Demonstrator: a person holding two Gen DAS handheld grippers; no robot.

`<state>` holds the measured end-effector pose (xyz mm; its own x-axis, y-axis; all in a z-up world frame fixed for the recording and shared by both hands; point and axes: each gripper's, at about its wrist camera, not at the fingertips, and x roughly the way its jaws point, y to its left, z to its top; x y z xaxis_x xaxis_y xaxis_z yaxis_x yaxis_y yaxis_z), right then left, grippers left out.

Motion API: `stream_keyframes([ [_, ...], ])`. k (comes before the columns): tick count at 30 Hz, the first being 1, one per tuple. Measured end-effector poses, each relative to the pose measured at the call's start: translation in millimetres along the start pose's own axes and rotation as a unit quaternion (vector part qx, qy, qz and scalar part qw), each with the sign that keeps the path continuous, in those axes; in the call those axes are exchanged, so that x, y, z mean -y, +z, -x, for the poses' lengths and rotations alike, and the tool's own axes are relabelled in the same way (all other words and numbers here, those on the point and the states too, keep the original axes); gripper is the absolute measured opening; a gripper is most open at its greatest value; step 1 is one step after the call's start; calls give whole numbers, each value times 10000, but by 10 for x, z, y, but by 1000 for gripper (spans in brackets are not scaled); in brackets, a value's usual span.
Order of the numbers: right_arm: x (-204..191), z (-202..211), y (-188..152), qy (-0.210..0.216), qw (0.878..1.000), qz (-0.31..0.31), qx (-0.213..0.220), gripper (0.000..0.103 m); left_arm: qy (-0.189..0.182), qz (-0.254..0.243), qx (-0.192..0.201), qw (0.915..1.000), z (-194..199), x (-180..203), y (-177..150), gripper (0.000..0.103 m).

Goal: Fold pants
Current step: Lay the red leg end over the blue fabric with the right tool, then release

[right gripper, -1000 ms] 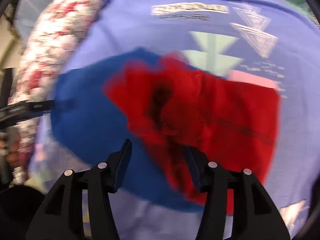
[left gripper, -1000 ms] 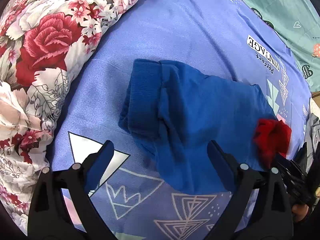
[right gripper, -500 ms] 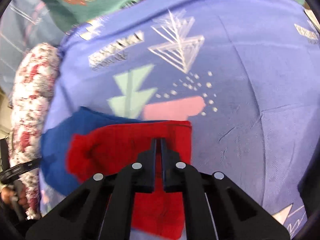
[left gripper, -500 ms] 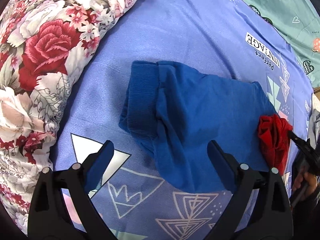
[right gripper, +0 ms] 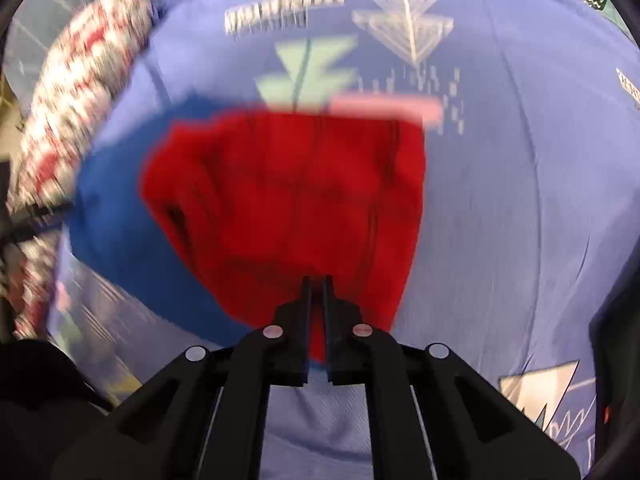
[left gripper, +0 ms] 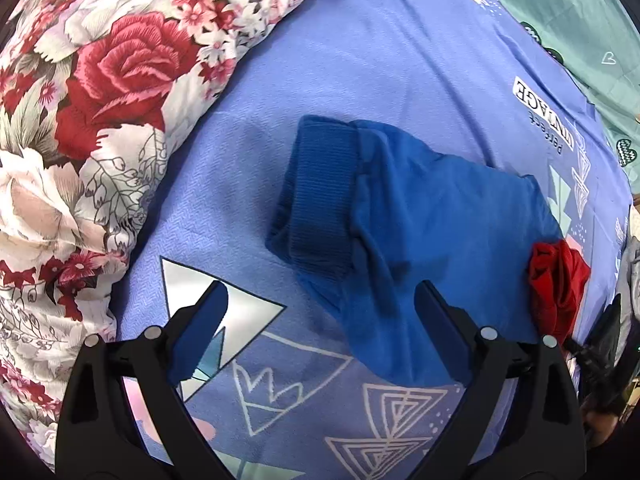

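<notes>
left wrist view: small blue knit pants (left gripper: pixel 408 224) with a ribbed waistband (left gripper: pixel 316 204) lie loosely bunched on a lilac printed bedsheet (left gripper: pixel 360 60), beside a rose-patterned quilt (left gripper: pixel 92 92). the red cuff end (left gripper: pixel 558 284) of the pants sits at the far right of the garment. the left gripper (left gripper: pixel 320 320) hangs above the near edge of the blue cloth, jaws wide apart, nothing between them and touching nothing.

right wrist view (motion-blurred): the right gripper (right gripper: pixel 317 280) has its jaws drawn together on the near edge of the red cuff end (right gripper: pixel 288 196); a thin strip of red shows between the fingers, so the pinch appears to hold cloth, though how many layers it holds cannot be told. the blue body (right gripper: pixel 120 208) extends to the left beneath the red part.

step in hand, as judged: carrying the red leg end over toward the waistband. to do it well, keep the pinch firm, lift only enough to clear the sheet, move in a low arc so the layers do not separate, and lay edge on edge. the left gripper would best pin or grip the waistband side so the garment does not slide.
</notes>
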<state>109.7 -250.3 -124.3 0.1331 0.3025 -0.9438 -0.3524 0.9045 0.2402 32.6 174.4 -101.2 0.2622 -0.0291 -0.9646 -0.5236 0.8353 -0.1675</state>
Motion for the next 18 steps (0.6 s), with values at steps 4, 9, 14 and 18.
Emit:
stream_keyframes([
  [4,-167,152,136,166,9993,139,313,10,-29,71,25,10000,54,-86,29,95],
  [9,-522,153,366,652,9959,365,506,10,-181,261,140,9994,173,-243,40,95],
  [14,-870,-320,416,468,9955,824,-88,10,-227,498,63,9985,133,-394,-5,95],
  [18,-807,-196,432,601,9960,657,-37,10,-359,578,-72,9977,37,-394,-12,95],
])
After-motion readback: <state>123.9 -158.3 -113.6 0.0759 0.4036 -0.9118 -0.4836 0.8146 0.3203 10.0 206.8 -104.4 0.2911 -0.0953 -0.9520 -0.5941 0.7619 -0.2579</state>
